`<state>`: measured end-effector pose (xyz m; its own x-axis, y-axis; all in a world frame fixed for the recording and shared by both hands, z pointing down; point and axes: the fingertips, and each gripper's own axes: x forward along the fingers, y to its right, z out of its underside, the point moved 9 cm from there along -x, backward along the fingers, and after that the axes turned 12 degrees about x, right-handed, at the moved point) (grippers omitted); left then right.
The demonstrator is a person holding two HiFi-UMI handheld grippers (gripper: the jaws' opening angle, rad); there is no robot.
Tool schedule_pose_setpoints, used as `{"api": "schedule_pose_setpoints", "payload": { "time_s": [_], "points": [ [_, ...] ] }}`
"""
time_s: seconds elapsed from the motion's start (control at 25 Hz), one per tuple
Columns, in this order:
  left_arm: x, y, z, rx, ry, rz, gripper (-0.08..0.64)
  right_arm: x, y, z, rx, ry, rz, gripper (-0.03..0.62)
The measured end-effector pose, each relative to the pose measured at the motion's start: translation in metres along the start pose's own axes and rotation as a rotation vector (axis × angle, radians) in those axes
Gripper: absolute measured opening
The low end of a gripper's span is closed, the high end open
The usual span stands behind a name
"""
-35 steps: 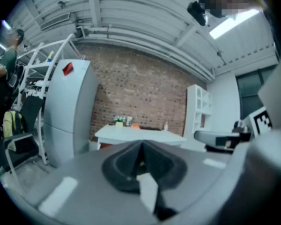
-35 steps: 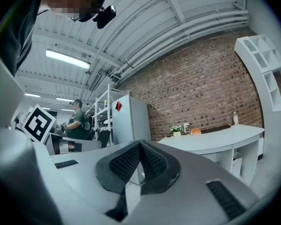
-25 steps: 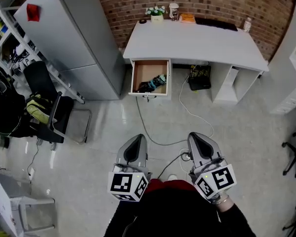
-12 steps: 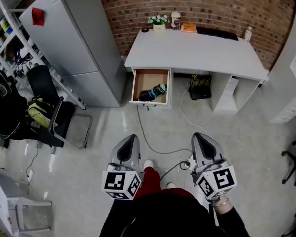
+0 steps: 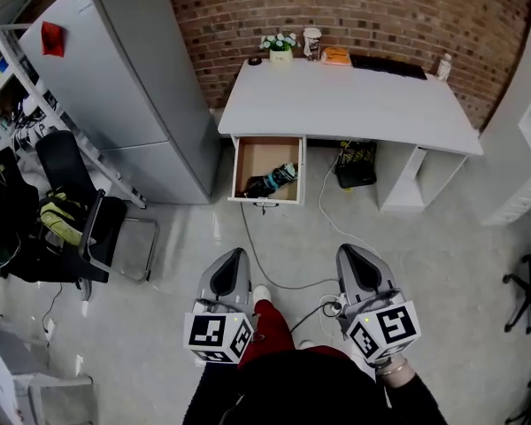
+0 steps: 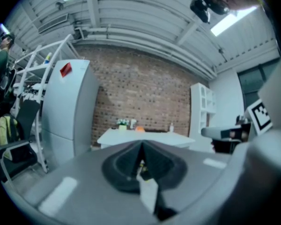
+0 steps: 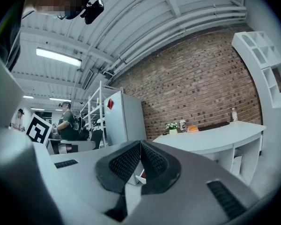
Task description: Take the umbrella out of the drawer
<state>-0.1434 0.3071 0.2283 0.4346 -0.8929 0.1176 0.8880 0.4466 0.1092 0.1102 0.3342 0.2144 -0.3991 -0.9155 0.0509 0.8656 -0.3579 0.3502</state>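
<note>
Desk and open drawer sit lower in head view than one second ago; person has stepped nearer. Left gripper: jaws pressed together, nothing between. Right gripper: jaws closed tight too, empty. Umbrella lies inside drawer under desk, well apart from both grippers. White shoe shows on floor between grippers.

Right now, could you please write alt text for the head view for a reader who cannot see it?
An open drawer under a white desk holds a folded umbrella, seen from above. Nearer, a person holds the left gripper and right gripper, both shut and empty, well short of it.
</note>
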Motion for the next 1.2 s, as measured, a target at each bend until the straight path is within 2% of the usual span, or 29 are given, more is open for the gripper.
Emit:
{"api": "schedule_pose_setpoints", "payload": {
  "time_s": [0.36,0.76,1.04,1.2],
  "points": [
    [0.072,-0.07,0.016,-0.021,-0.023,0.031,0.002,0.103,-0.003,0.009,-0.007,-0.061,0.02,0.006],
    [0.145,-0.161,0.03,-0.041,-0.045,0.087,0.002,0.219,-0.01,0.011,-0.011,-0.067,0.091,0.006],
    [0.188,-0.201,0.042,-0.036,-0.065,0.167,0.002,0.265,-0.014,0.018,-0.01,-0.085,0.148,0.006],
    [0.213,-0.212,0.05,-0.018,-0.107,0.211,0.002,0.276,-0.005,0.026,0.002,-0.112,0.198,0.006]
  ]
}}
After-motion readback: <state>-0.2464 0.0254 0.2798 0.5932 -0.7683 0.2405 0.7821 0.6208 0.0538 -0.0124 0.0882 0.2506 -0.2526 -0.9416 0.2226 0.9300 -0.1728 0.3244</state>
